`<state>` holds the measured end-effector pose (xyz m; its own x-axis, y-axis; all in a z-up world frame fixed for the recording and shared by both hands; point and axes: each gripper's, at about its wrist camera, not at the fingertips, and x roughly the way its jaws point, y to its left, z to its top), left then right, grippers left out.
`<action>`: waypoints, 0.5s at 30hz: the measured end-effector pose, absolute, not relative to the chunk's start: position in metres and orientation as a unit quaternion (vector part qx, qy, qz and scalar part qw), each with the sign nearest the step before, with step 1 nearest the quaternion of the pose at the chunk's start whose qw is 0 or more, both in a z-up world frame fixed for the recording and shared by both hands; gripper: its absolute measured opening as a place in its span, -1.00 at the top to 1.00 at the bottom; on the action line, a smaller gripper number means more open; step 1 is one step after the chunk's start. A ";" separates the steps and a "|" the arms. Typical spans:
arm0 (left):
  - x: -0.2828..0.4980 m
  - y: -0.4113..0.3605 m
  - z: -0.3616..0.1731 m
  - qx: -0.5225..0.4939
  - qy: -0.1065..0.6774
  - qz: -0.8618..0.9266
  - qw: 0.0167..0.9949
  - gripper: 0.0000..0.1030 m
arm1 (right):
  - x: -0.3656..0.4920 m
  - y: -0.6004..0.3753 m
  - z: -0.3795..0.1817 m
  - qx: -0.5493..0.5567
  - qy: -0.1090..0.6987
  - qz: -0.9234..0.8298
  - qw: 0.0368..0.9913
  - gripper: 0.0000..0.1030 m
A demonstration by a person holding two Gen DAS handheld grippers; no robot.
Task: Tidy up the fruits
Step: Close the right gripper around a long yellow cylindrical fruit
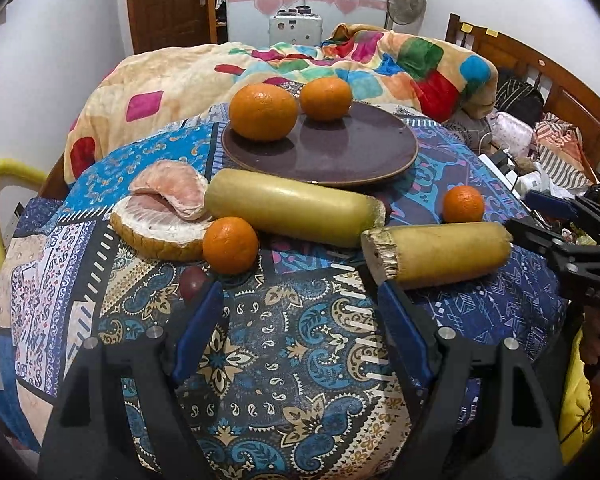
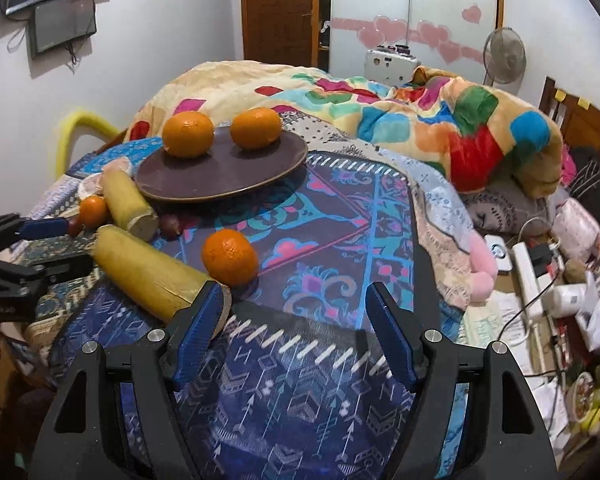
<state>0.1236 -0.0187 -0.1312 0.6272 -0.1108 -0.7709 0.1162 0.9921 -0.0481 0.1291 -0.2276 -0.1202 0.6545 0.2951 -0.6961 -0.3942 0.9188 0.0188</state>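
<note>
A dark brown plate (image 1: 340, 156) (image 2: 204, 184) holds two oranges (image 1: 262, 112) (image 1: 326, 98) at its far side. Two more oranges lie on the patterned cloth: one (image 1: 230, 245) by a peeled pomelo (image 1: 162, 216), one (image 1: 463, 203) (image 2: 229, 257) further right. Two yellow sugarcane pieces (image 1: 296, 208) (image 1: 436, 254) (image 2: 148, 272) lie between them. A small dark fruit (image 1: 192, 283) sits by my left gripper (image 1: 300, 300), which is open and empty above the cloth. My right gripper (image 2: 290, 304) is open and empty, just in front of the right orange.
The fruits sit on a round surface covered by a blue patterned cloth (image 2: 332, 216). A colourful blanket (image 1: 380, 64) is heaped behind. Clutter with a power strip (image 2: 528, 276) lies to the right. A yellow chair back (image 1: 0, 176) stands at the left.
</note>
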 end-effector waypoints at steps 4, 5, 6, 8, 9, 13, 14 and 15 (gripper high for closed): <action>0.128 -0.022 -0.138 -0.012 0.443 -0.086 0.892 -0.52 | 0.118 -0.232 -0.121 -0.053 0.377 0.211 0.900 -0.38; 0.129 -0.027 -0.141 -0.016 0.449 -0.096 0.888 -0.52 | 0.114 -0.231 -0.122 -0.055 0.379 0.221 0.897 -0.38; 0.128 -0.034 -0.142 -0.001 0.448 -0.093 0.889 -0.52 | 0.110 -0.229 -0.122 -0.058 0.380 0.226 0.895 -0.38; 0.126 -0.047 -0.141 0.023 0.437 -0.090 0.895 -0.52 | 0.102 -0.222 -0.122 -0.078 0.375 0.221 0.897 -0.38; 0.125 -0.051 -0.141 0.028 0.433 -0.087 0.897 -0.52 | 0.100 -0.221 -0.122 -0.084 0.373 0.218 0.898 -0.38; 0.121 -0.046 -0.138 0.012 0.431 -0.089 0.898 -0.52 | 0.099 -0.221 -0.114 -0.085 0.367 0.218 0.900 -0.38; 0.117 -0.042 -0.136 0.007 0.427 -0.086 0.900 -0.52 | 0.100 -0.222 -0.110 -0.077 0.365 0.226 0.900 -0.38; 0.114 -0.037 -0.133 0.005 0.423 -0.082 0.902 -0.52 | 0.099 -0.221 -0.106 -0.073 0.361 0.232 0.900 -0.38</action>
<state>0.1140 -0.0374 -0.1332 0.6290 -0.1439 -0.7640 0.1520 0.9865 -0.0606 0.0992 -0.2213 -0.1060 0.6317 0.3649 -0.6840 -0.4701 0.8818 0.0363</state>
